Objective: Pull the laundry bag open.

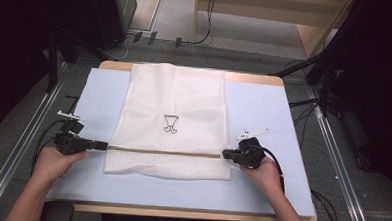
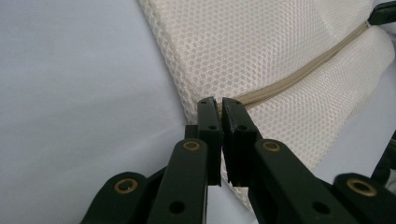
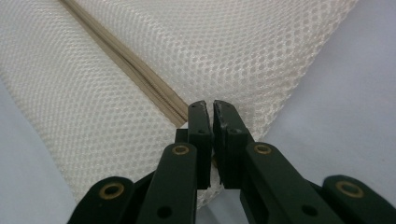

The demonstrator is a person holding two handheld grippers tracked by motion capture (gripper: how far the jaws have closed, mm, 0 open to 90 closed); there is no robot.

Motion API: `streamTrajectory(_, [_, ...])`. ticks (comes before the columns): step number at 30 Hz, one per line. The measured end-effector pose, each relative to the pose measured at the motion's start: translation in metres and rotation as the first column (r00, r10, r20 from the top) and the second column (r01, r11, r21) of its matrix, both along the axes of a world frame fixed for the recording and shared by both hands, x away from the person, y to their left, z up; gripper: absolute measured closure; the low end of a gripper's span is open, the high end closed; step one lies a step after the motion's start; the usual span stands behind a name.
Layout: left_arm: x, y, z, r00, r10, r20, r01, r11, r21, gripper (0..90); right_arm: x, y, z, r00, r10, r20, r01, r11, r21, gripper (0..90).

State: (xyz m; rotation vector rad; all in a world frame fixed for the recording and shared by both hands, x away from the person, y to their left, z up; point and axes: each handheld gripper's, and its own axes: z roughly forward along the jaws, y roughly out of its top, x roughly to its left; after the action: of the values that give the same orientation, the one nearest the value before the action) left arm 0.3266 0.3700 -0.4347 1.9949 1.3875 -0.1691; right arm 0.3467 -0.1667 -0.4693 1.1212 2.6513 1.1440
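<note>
A: How's the light on your high view?

B: Even, from overhead. The tabletop (image 1: 263,118) reads bright, but the room round it drops to near black at both sides. Soft shadows only, under your hands. No glare. Pic is low-res, a bit soft overall.

A: And the two gripper views?

B: Bright, diffuse, no hard shadows. Your mesh bag (image 2: 261,51) stays sharp mid-frame, weave goes soft twd the far edges. The black jaws are dark w/ little detail, blurry at the bottom, closest to the lens.
</note>
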Motion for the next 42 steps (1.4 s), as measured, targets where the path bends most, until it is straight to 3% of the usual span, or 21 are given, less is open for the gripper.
streamTrajectory(4, [-0.002, 0.001, 0.003, 0.9993, -0.004, 0.037, 0.005, 0.9999, -0.01, 79.1, -0.001, 0.003, 0.007, 0.9996, 0.028, 0.002, -0.028, 0.999, 0.017, 84.8])
streamTrajectory(9, [-0.002, -0.001, 0.006, 0.9966, -0.008, 0.082, 0.01, 0.9997, -0.021, 66.8, -0.001, 0.002, 0.015, 0.9989, 0.019, 0.043, -0.021, 0.999, 0.04, 72.1])
streamTrajectory(13, [-0.001, -0.001, 0.007, 0.9937, -0.005, 0.112, 0.004, 1.0, 0.005, 59.0, 0.002, -0.004, 0.015, 0.9984, 0.002, 0.056, -0.005, 0.999, 0.051, 66.0])
streamTrajectory(16, [0.001, 0.001, 0.007, 0.9872, 0.027, 0.157, -0.03, 0.9994, 0.017, 47.9, 0.005, -0.01, 0.015, 0.9985, -0.019, 0.051, 0.016, 0.998, 0.066, 63.0])
streamTrajectory(19, [0.002, 0.003, 0.008, 0.9824, 0.047, 0.181, -0.054, 0.9979, 0.035, 44.3, 0.007, -0.017, 0.015, 0.9973, -0.04, 0.06, 0.036, 0.997, 0.072, 58.0])
streamTrajectory(28, [0.003, 0.014, 0.006, 0.9749, 0.091, 0.203, -0.102, 0.9938, 0.044, 40.0, 0.013, -0.032, 0.013, 0.9913, -0.105, 0.079, 0.099, 0.992, 0.083, 46.6])
streamTrajectory(36, [0.006, 0.022, 0.004, 0.9669, 0.127, 0.221, -0.143, 0.9881, 0.056, 39.7, 0.021, -0.048, 0.007, 0.9825, -0.173, 0.069, 0.168, 0.983, 0.067, 44.6])
streamTrajectory(42, [0.008, 0.024, 0.002, 0.9665, 0.138, 0.216, -0.155, 0.9858, 0.064, 39.6, 0.025, -0.055, 0.004, 0.9764, -0.209, 0.056, 0.206, 0.977, 0.057, 44.4])
